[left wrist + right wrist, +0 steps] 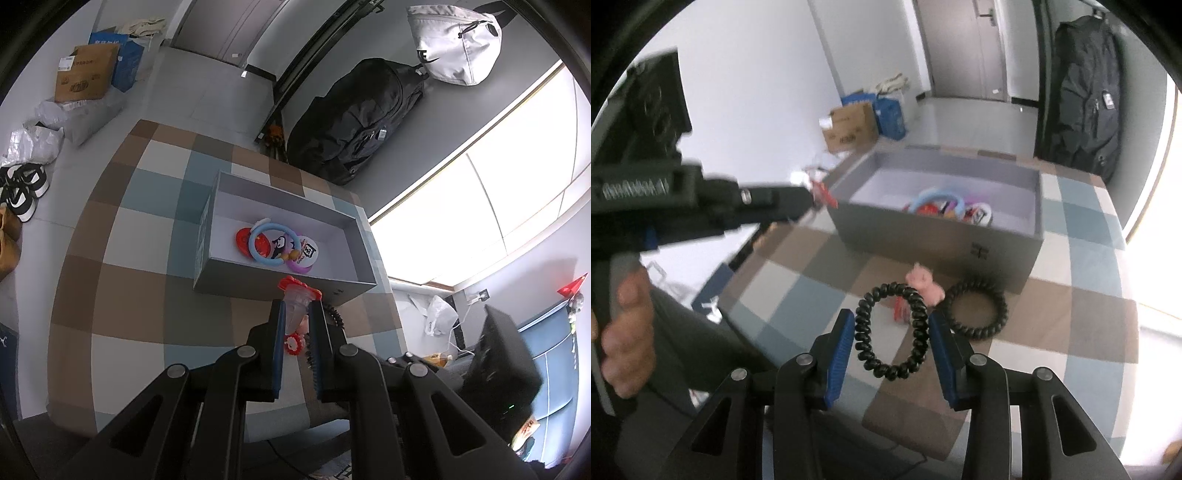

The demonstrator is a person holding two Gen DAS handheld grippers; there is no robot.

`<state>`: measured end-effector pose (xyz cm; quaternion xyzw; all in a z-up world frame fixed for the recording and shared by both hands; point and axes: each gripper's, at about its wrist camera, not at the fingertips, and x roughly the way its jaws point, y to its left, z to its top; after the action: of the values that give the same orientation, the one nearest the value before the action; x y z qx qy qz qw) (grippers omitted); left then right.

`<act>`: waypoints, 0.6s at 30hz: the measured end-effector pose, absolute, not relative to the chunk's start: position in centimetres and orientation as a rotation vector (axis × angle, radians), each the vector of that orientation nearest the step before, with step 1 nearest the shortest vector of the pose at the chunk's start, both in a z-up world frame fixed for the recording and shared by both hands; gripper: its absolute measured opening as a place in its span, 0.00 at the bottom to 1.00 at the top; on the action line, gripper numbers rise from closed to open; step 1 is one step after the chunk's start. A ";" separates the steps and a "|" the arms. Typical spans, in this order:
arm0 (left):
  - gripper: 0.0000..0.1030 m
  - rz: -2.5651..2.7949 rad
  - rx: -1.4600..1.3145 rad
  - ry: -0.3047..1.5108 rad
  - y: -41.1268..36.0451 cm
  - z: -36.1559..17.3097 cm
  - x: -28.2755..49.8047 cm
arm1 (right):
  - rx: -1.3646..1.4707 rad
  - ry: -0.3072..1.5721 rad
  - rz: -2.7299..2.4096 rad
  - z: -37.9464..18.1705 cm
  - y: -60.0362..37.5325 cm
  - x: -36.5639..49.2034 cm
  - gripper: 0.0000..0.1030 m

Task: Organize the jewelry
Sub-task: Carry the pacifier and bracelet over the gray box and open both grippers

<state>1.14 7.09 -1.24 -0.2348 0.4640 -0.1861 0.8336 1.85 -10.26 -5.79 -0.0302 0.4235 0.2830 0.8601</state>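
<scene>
A grey open box (280, 286) stands on the checkered table and holds a blue ring (274, 244) and several round badges. My left gripper (297, 308) is shut on a clear hair clip with a red top (296, 295), held just in front of the box's near wall. In the right wrist view the box (938, 236) is ahead, and my right gripper (892, 326) holds a black spiral hair tie (892, 330) between its blue pads. A second black spiral tie (977, 312) and a pink pig charm (925, 284) lie on the table beside the box.
A small red and white flower charm (294, 343) lies under the left gripper. A black backpack (358, 118) hangs past the table's far edge. Cardboard boxes (86, 72) and shoes (22, 188) sit on the floor at the left. The left gripper's body (683, 206) crosses the right view.
</scene>
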 end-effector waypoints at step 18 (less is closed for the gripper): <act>0.08 -0.376 -0.504 0.924 6.4 0.0 3.5 | 0.139 0.807 0.587 -2.4 -12.5 6.1 0.39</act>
<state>3.53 6.42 0.04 -0.2392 0.4384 -0.1781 0.8478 6.10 -12.48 -2.38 0.0664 0.3865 0.2811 0.8759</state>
